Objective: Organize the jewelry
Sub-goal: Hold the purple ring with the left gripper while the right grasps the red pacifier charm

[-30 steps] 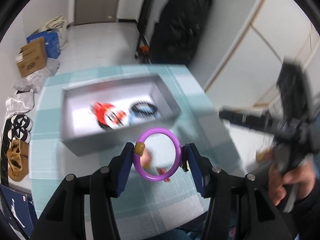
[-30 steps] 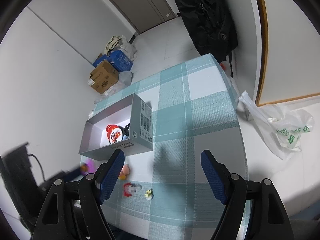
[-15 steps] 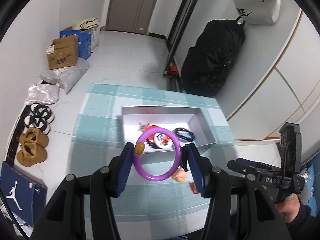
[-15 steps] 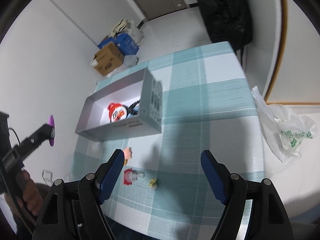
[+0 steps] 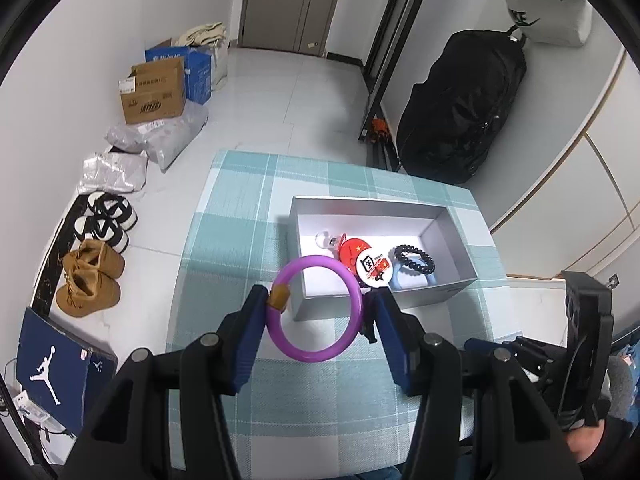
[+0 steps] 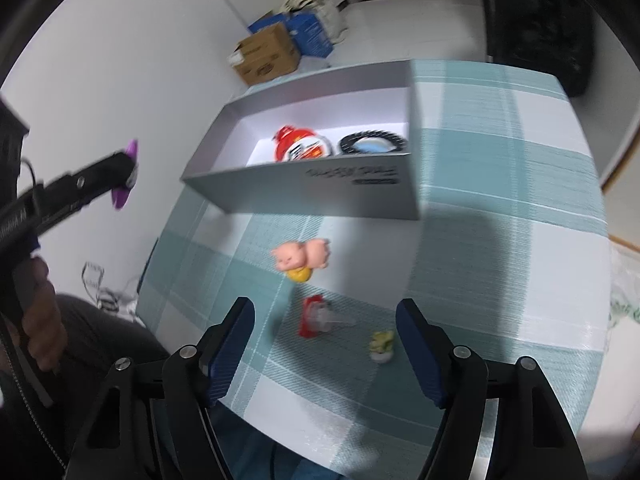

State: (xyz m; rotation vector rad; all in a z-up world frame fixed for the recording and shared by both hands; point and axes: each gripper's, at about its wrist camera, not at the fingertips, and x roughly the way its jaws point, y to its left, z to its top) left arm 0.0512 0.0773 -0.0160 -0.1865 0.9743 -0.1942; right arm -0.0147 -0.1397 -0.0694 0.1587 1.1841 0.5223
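Left wrist view shows the left gripper (image 5: 318, 312) clamping a glossy purple bangle (image 5: 318, 314) by its rim, held over the near wall of the grey cardboard box (image 5: 372, 202). Only the right wrist view reveals a pink pig charm (image 6: 302, 258), red trinket (image 6: 318, 316) and yellow piece (image 6: 382, 344) ahead of the right gripper (image 6: 324, 334), whose empty jaws have just been narrowing above open checked cloth (image 6: 500, 264).

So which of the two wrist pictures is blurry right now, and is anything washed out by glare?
Left wrist view: sharp, the purple bangle and grey box crisp, with strong fisheye bending at the edges. Right wrist view: motion-smeared, the pink pig charm and box lettering unreadable; the box's white floor looks overexposed.
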